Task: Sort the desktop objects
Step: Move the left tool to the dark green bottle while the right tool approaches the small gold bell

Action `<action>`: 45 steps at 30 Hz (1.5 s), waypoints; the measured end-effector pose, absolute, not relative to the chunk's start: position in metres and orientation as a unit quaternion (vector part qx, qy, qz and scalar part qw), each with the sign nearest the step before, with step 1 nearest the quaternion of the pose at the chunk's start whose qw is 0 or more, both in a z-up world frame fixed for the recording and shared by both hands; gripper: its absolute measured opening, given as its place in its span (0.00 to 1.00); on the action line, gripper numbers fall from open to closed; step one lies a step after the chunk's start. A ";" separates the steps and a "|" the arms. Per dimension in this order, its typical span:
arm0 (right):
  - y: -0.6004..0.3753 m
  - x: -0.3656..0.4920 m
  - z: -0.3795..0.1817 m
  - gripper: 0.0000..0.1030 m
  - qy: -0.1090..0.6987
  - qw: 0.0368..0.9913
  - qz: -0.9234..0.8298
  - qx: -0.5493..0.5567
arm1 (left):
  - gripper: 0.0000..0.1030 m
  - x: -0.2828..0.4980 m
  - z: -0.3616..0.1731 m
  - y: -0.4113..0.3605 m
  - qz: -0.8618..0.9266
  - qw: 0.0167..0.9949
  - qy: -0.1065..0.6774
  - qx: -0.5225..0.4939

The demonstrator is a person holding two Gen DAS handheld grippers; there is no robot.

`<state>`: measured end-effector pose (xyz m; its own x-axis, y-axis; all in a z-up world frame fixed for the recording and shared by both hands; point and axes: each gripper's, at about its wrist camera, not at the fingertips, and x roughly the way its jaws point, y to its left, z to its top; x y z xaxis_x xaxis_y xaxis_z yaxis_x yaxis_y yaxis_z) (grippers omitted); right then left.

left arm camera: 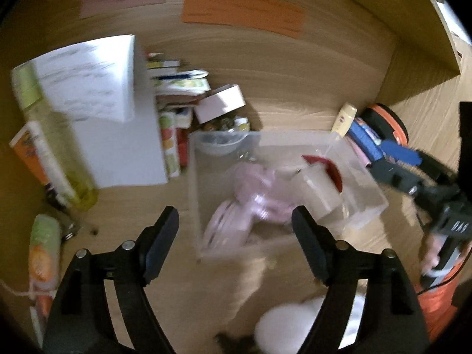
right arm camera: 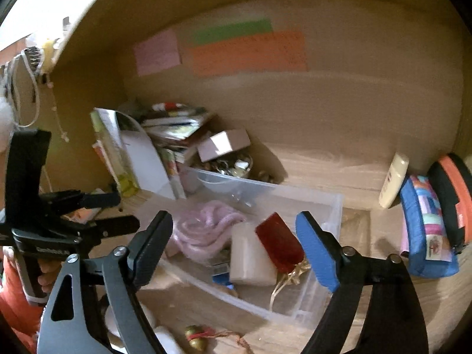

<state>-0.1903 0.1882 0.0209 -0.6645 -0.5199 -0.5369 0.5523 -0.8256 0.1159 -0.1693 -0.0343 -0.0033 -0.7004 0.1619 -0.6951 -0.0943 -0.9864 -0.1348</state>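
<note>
A clear plastic box (left arm camera: 193,183) (right arm camera: 336,206) stands on the wooden desk. It holds a fluffy pink thing (left arm camera: 253,188) (right arm camera: 203,230), a white block (left arm camera: 315,194) (right arm camera: 250,253) with a red piece (right arm camera: 280,242) on it, and small items. My left gripper (left arm camera: 236,236) hovers open over the box's near side, nothing between its pads. My right gripper (right arm camera: 236,244), one pad blue, is open above the box, holding nothing. Each gripper shows in the other's view: the right one (left arm camera: 379,157) at the box's right, the left one (right arm camera: 121,211) at its left.
Books and white papers (left arm camera: 97,79) lean at the back left beside a pink-lidded jar (left arm camera: 221,103). A cream tube (right arm camera: 393,180), a blue pouch (right arm camera: 424,227) and an orange-black case (right arm camera: 454,194) stand right. A gold bell (right arm camera: 194,336) and something white (left arm camera: 289,324) lie near. Coloured notes (right arm camera: 247,53) hang on the back wall.
</note>
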 end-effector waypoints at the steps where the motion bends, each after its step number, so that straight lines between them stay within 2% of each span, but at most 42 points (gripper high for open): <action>1: 0.188 -0.183 0.023 0.81 0.035 0.293 -0.914 0.277 | 0.81 -0.162 -0.006 -0.039 0.921 0.064 -0.043 -0.382; 9: 0.186 -0.144 0.016 0.81 0.073 0.289 -0.917 0.265 | 0.82 -0.121 -0.032 -0.054 0.908 0.049 -0.054 -0.413; 22: 0.196 -0.119 -0.037 0.81 0.090 0.275 -0.895 0.339 | 0.82 -0.064 -0.070 -0.037 0.882 0.093 -0.084 -0.454; 31: 0.195 -0.125 -0.069 0.79 0.099 0.282 -0.873 0.386 | 0.82 -0.051 -0.088 -0.014 0.875 0.100 -0.074 -0.467; 35: 0.187 -0.131 -0.078 0.62 0.105 0.297 -0.857 0.407 | 0.82 -0.054 -0.091 -0.019 0.878 0.086 -0.071 -0.465; 37: 0.183 -0.136 -0.082 0.58 0.109 0.301 -0.851 0.416 | 0.81 -0.055 -0.090 -0.023 0.881 0.077 -0.071 -0.462; 40: 0.177 -0.142 -0.085 0.49 0.119 0.305 -0.845 0.424 | 0.73 -0.054 -0.091 -0.031 0.883 0.071 -0.073 -0.459; 45: 0.163 -0.147 -0.091 0.37 0.148 0.314 -0.832 0.432 | 0.68 -0.052 -0.092 -0.044 0.887 0.053 -0.069 -0.453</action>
<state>-0.1474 0.1628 -0.0914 -0.4286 -0.3949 -0.8126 0.6508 -0.7588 0.0254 -0.0517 -0.0438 -0.0915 -0.5837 0.1565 -0.7967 -0.0324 -0.9849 -0.1698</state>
